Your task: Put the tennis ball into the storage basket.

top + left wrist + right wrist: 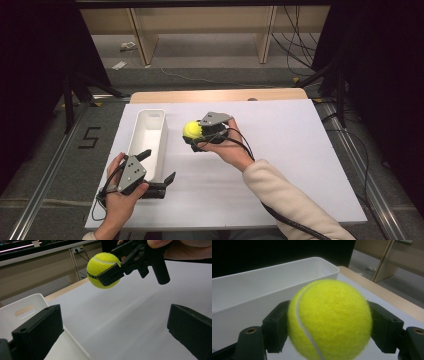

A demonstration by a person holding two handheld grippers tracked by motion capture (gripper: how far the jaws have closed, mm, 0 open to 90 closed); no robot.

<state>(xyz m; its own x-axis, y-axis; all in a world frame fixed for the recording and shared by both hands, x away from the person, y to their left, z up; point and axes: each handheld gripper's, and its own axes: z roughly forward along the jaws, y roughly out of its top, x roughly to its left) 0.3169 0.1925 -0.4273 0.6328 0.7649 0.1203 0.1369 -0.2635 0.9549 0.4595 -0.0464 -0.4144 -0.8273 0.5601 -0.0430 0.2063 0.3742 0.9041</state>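
Big white counter (280, 165), long white bin (148, 140) on its left side, then the small stuff. Right gripper (196, 134) is clamped on the ball (192, 130), held up off the counter just beside the bin. Left gripper (155, 172) sits wide open, holding nothing, at the bin's near end. Risk as I see it: fuzzy round ball pinched only at its sides — let go early and it bounces off the rim.

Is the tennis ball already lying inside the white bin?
No, the tennis ball is clamped in the right gripper, beside the white bin, not in it.
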